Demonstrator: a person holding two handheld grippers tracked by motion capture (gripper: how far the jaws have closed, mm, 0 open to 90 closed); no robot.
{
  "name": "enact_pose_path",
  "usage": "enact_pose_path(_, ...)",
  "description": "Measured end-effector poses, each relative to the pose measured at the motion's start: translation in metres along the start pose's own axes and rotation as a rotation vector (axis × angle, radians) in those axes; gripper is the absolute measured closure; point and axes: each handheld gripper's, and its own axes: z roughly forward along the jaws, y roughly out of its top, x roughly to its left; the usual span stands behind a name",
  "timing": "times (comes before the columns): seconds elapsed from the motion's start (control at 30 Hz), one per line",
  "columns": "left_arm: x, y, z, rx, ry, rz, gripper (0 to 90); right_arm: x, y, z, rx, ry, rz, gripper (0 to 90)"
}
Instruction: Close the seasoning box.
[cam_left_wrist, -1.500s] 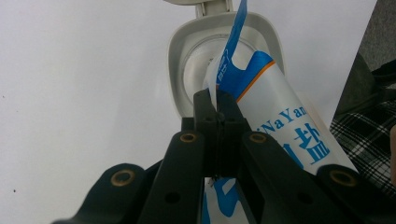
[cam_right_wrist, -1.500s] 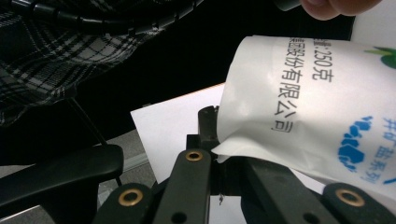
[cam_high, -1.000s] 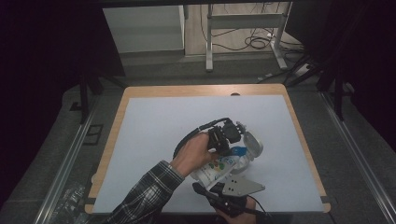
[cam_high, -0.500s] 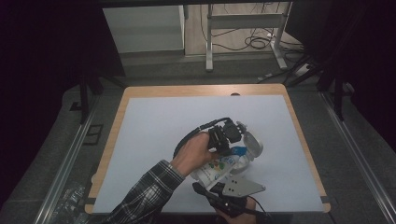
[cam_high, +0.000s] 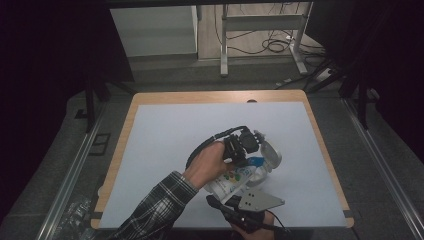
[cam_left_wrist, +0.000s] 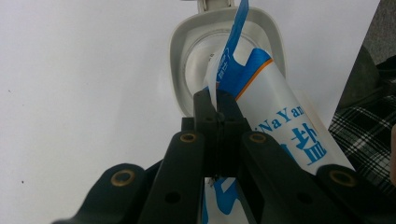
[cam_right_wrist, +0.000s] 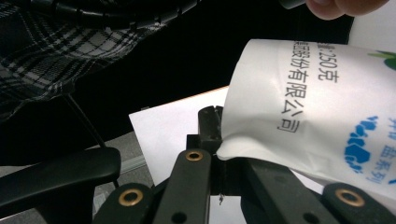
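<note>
Here the white bag (cam_left_wrist: 275, 116) tips into the white container (cam_left_wrist: 187, 60)

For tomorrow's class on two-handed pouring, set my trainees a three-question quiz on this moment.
1. True or false: the left tool is shut on the bag.
2. What lies under the bag's cut end? A) a white container B) a metal bowl C) a glass jar
3. Which part of the bag does the right tool pinch?

Key
1. True: its jaws clamp the bag's cut edge.
2. A: the open container on the sheet.
3. The bottom edge, opposite the cut end.
</note>
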Motion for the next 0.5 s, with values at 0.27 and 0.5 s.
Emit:
enact_pose_path(0.27, -0.0003, 0.0006, -0.0003, 0.005, 0.009, -0.001, 89.9, -0.0006, -0.0003, -0.0005, -0.010, -0.004, -0.002, 89.5)
enact_pose_path(0.5, -0.0006, 0.0013, -0.0006, 0.010, 0.011, -0.002, 89.9, -0.0006, 0.0001, -0.0010, -0.014, -0.008, 0.000, 89.5)
